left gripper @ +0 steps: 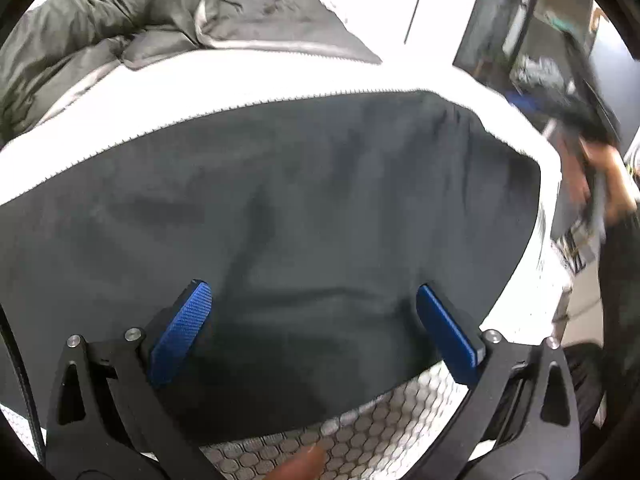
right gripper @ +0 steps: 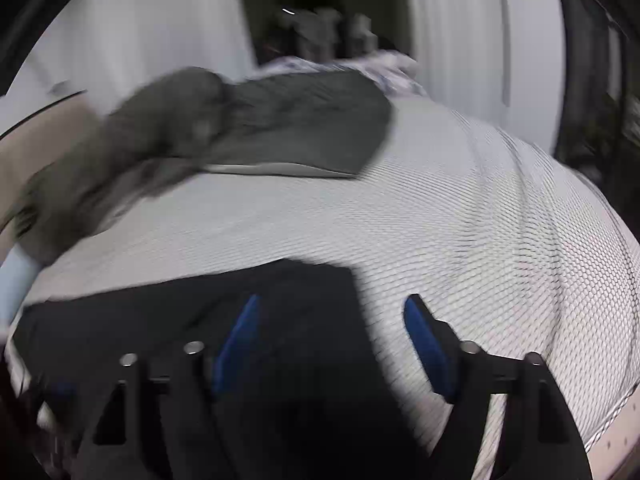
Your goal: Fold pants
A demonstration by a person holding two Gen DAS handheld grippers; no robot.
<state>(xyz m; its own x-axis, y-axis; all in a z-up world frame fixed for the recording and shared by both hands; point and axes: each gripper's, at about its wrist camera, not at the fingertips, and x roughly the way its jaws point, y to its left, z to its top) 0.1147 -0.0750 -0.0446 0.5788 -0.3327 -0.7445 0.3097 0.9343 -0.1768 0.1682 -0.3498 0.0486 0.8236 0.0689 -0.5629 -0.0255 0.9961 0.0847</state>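
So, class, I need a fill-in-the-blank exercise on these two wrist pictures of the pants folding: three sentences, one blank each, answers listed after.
1. The dark pants lie on a white bed cover with a ____ pattern.
2. The pads on the left claw and the right claw are coloured ____.
3. The right claw's jaws stand ____, gripping nothing.

Missing words: honeycomb; blue; open

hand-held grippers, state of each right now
left hand-held gripper: open, holding nothing, over the dark pants
right hand-held gripper: open, holding nothing
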